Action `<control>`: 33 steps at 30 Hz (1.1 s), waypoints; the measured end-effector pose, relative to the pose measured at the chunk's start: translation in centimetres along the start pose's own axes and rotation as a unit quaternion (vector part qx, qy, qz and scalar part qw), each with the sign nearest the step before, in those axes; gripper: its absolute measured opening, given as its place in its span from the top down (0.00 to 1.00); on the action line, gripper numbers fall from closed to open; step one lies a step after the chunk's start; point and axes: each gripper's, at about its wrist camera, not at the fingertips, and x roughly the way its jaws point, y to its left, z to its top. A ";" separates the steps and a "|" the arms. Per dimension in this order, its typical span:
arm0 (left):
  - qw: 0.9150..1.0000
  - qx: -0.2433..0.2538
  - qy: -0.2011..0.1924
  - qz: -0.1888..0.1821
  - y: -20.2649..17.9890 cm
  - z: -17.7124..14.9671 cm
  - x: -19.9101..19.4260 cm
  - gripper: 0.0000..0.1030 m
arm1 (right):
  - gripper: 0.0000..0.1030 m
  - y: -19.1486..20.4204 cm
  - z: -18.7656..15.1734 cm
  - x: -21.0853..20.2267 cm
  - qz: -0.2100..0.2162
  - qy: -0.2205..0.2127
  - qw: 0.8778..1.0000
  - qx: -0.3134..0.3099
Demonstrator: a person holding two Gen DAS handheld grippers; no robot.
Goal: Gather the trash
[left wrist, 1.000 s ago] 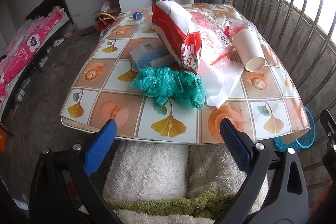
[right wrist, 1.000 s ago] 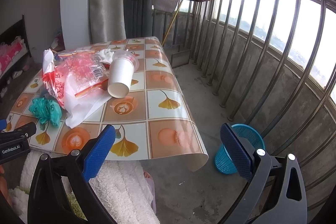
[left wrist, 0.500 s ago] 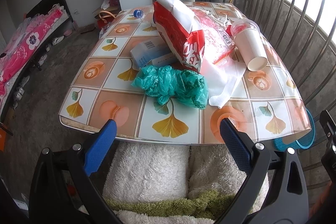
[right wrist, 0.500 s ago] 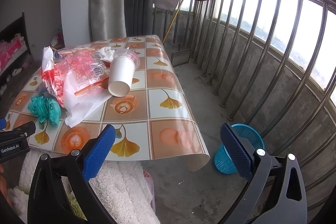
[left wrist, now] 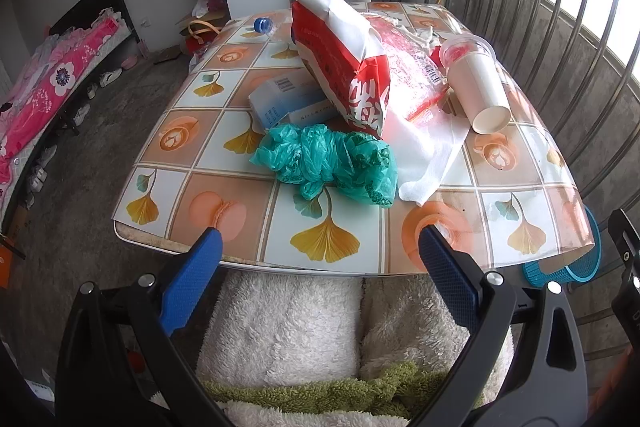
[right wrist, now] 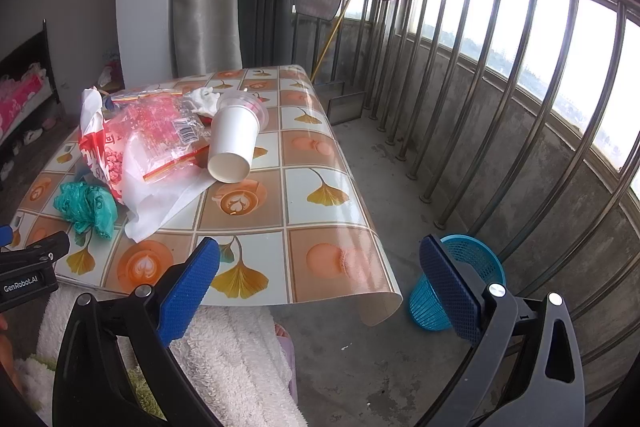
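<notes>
Trash lies heaped on the leaf-patterned table. A crumpled green plastic bag is nearest me. Behind it stand a red and white snack bag, a blue and white carton, a pinkish clear wrapper and white plastic film. A white paper cup lies on its side, mouth toward me. My left gripper is open at the table's near edge, short of the green bag. My right gripper is open over the table's right corner.
A blue mesh waste basket stands on the concrete floor right of the table, by the metal railing. A blue bottle cap sits at the table's far edge. White fleece lies below the grippers. A bed is far left.
Both grippers have edged slightly forward toward the table, so the trash looks a little closer. Nothing on the table has moved, and both stay open.
</notes>
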 end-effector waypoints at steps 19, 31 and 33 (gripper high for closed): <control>1.000 -0.001 0.001 0.000 0.2 0.0 0.2 0.08 | 0.05 0.3 0.0 0.2 0.006 0.004 1.000 -0.001; 1.000 -0.001 0.002 0.000 0.2 0.0 0.3 0.08 | 0.05 0.3 0.1 0.2 0.005 0.005 1.000 0.000; 1.000 -0.001 0.002 0.000 0.2 0.1 0.2 0.08 | 0.05 0.3 0.1 0.3 0.005 0.005 1.000 0.000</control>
